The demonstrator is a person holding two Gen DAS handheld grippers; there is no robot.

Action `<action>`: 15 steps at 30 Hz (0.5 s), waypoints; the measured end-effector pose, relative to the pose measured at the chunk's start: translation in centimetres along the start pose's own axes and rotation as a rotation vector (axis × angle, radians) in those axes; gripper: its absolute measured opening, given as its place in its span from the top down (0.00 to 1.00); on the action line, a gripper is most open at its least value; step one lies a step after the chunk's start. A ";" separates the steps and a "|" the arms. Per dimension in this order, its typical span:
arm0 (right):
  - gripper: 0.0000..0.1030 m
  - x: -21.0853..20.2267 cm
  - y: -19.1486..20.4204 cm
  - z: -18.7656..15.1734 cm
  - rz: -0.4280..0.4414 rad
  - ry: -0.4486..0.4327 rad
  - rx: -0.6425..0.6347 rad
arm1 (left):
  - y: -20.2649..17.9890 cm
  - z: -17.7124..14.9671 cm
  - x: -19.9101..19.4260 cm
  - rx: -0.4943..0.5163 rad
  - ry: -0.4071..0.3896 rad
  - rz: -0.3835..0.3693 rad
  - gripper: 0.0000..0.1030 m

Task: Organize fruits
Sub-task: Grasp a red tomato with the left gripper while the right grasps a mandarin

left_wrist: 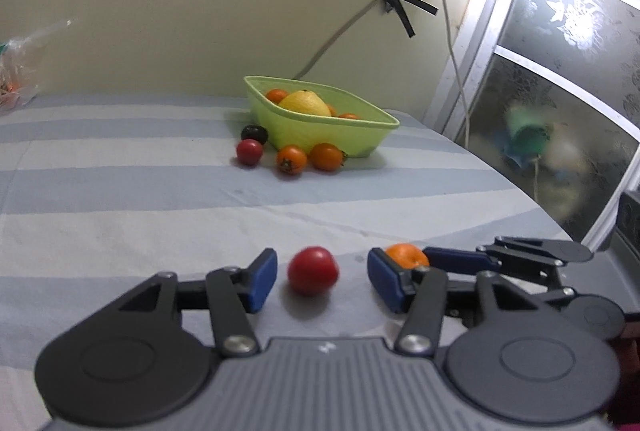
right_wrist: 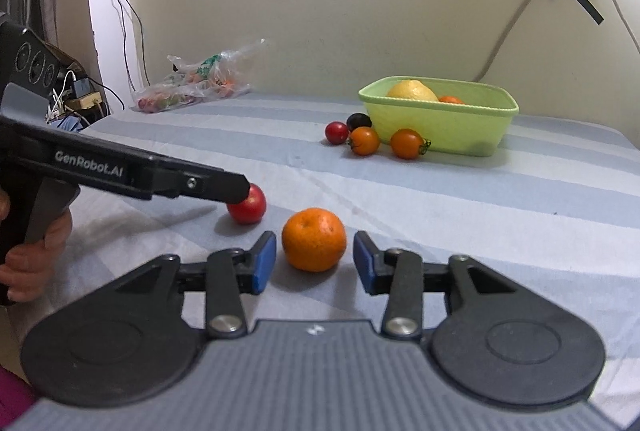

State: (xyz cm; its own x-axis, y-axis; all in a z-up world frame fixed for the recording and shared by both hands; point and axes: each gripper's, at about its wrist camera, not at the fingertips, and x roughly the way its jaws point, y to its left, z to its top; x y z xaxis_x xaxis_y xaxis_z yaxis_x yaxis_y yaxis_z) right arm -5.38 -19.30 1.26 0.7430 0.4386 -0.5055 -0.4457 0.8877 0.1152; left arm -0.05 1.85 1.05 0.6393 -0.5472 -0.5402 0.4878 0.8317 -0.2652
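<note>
A red tomato (left_wrist: 313,270) lies on the striped cloth between the blue pads of my left gripper (left_wrist: 322,279), which stands open with a gap on each side. A mandarin (right_wrist: 314,239) sits the same way inside my open right gripper (right_wrist: 314,257), untouched by either pad. In the right wrist view the left gripper (right_wrist: 244,193) reaches in from the left over the red tomato (right_wrist: 248,205). The mandarin (left_wrist: 406,255) also shows behind the left gripper's right finger. Farther back stands a green basket (left_wrist: 320,131) (right_wrist: 440,129) holding a lemon (right_wrist: 412,91) and orange fruits.
Several small tomatoes, red (right_wrist: 336,132), dark (right_wrist: 359,121) and orange (right_wrist: 363,140), lie in front of the basket. A plastic bag of produce (right_wrist: 196,79) sits at the back left by the wall. A hand (right_wrist: 24,263) grips the left tool. A glass door (left_wrist: 560,111) borders the right side.
</note>
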 end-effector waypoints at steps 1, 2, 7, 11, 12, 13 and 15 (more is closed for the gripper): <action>0.52 0.0 0.0 0.0 -0.004 -0.002 -0.002 | -0.2 -0.1 0.2 0.012 0.004 0.011 0.46; 0.52 0.1 0.0 -0.1 -0.005 -0.001 -0.002 | -0.3 -0.2 0.4 0.021 0.008 0.022 0.46; 0.51 0.7 -0.1 -0.1 -0.005 0.026 0.004 | -0.7 -0.5 1.8 0.074 0.006 0.063 0.47; 0.54 1.4 0.4 0.1 -0.021 0.040 -0.021 | -0.8 -0.7 2.3 0.091 0.004 0.056 0.71; 0.62 1.5 0.4 0.1 -0.021 0.041 -0.025 | -0.7 -0.7 2.1 0.094 -0.003 0.055 0.79; 0.62 1.4 0.5 0.1 -0.023 0.039 -0.027 | -0.7 -0.8 2.0 0.095 -0.002 0.062 0.82; 0.63 1.2 0.5 0.1 -0.019 0.036 -0.029 | -0.3 -0.9 1.6 0.075 0.013 0.044 0.90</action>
State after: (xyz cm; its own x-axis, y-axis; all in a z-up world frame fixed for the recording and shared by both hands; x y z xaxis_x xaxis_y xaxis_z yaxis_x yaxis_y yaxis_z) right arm -4.66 -18.30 0.75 0.7331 0.4158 -0.5381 -0.4462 0.8913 0.0809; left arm 0.24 0.78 -0.47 0.6535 -0.5084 -0.5608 0.5026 0.8454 -0.1808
